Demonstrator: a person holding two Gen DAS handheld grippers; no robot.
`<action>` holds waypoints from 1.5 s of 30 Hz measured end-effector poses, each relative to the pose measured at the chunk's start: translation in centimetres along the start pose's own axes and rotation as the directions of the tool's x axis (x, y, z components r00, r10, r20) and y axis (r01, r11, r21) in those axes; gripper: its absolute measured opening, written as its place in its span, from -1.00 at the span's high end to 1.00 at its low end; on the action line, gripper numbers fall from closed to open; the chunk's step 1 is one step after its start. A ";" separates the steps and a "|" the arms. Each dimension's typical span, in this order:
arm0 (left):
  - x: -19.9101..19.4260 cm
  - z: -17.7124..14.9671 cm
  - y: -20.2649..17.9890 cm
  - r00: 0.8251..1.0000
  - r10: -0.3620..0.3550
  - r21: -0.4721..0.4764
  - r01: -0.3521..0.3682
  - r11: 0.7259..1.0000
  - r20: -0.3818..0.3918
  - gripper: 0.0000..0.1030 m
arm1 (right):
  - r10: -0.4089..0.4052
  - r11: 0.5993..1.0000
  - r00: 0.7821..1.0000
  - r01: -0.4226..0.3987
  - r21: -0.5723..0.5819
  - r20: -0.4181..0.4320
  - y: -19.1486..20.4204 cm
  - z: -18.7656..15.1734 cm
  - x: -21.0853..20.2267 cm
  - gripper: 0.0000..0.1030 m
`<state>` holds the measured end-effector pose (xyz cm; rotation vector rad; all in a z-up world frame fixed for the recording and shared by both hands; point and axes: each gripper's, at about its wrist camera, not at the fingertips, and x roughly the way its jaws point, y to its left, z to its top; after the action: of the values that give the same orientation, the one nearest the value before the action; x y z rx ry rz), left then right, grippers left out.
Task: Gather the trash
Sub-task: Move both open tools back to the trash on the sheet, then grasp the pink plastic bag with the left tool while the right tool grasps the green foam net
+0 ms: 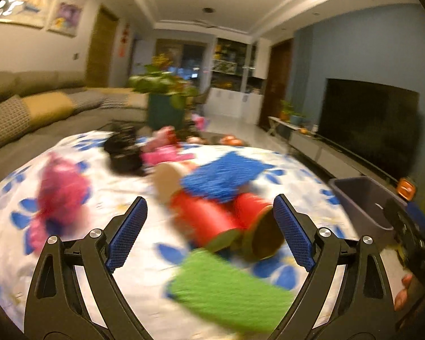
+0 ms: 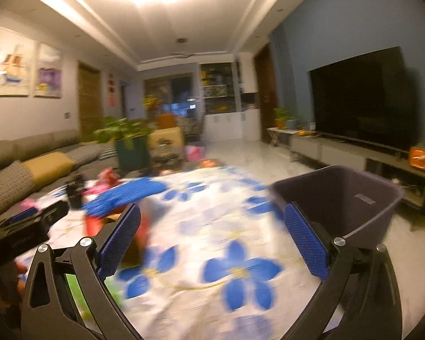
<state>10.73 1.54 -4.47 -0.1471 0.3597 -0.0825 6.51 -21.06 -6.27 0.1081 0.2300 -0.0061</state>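
The left gripper (image 1: pixel 209 232) hung over the table (image 1: pixel 121 192), jaws wide and empty, with the red tube (image 1: pixel 206 221) lying between them. It looked light, stiff and prone to rolling; a grip across its middle seemed best. The right gripper (image 2: pixel 212 238), jaws also wide, faced the bin (image 2: pixel 340 198) at far right.

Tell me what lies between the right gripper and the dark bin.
Nothing: in the right wrist view, the open right gripper sits just short of the dark bin, with only floral cloth between.
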 end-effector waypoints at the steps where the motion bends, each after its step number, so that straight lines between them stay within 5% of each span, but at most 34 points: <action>1: -0.4 -0.1 1.3 1.000 0.021 -0.017 -0.021 1.000 0.004 -0.73 | 0.025 1.000 0.999 -0.025 -0.004 -0.021 0.7 -0.2 0.2 -0.89; 11: -4.0 -0.8 7.5 0.986 0.167 -0.049 -0.166 0.985 0.027 -0.73 | 0.149 0.981 0.983 -0.160 -0.108 -0.107 7.8 -3.5 -0.2 -0.89; 19: -5.4 -1.5 10.8 0.972 0.233 -0.081 -0.229 0.970 0.037 -0.72 | 0.148 0.976 0.971 -0.174 -0.129 -0.190 10.5 -5.5 1.7 -0.88; 28: -4.8 -1.4 13.6 0.961 0.273 -0.102 -0.268 0.958 0.039 -0.72 | 0.157 0.972 0.951 -0.197 -0.128 -0.264 11.2 -7.2 3.8 -0.40; 41: -0.4 0.0 16.0 0.971 0.240 -0.085 -0.239 0.967 0.005 -0.72 | 0.184 0.960 0.940 -0.235 -0.154 -0.289 11.7 -8.1 4.6 0.17; 45: 1.0 0.0 16.5 0.975 0.221 -0.092 -0.223 0.970 -0.030 -0.44 | 0.189 0.957 0.939 -0.241 -0.162 -0.286 11.8 -8.1 4.6 0.41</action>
<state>12.61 17.72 -7.42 -0.1986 0.3982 0.1549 9.37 -8.39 -13.89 -0.0630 0.4878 0.2518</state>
